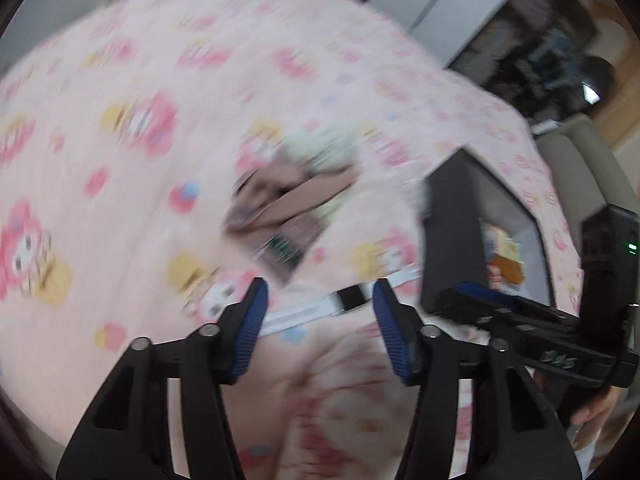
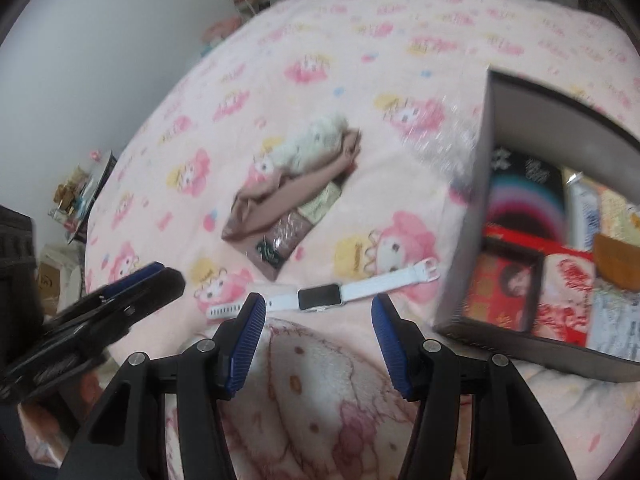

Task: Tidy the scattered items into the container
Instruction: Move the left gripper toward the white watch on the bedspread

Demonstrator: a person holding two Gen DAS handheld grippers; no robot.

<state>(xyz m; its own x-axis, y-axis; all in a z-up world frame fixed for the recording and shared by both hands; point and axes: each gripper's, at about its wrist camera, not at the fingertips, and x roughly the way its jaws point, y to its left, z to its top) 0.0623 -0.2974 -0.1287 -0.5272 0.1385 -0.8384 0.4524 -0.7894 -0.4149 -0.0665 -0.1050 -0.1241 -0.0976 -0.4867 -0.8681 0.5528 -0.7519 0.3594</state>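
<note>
My left gripper (image 1: pixel 320 320) and right gripper (image 2: pixel 318 320) are both half-open and empty. The watch (image 2: pixel 320 298) lies flat on the bedspread (image 2: pixel 360 80), near its front edge, with the container (image 2: pixel 472 240) to its right. I should pinch across the watch's case, not the strap, then lift clear of the container wall.

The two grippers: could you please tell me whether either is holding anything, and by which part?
Nothing is held: left gripper and right gripper hang open above the white smartwatch.

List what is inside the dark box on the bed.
The dark box holds a black booklet, white tube and red packaging; anything beneath them is covered.
</note>
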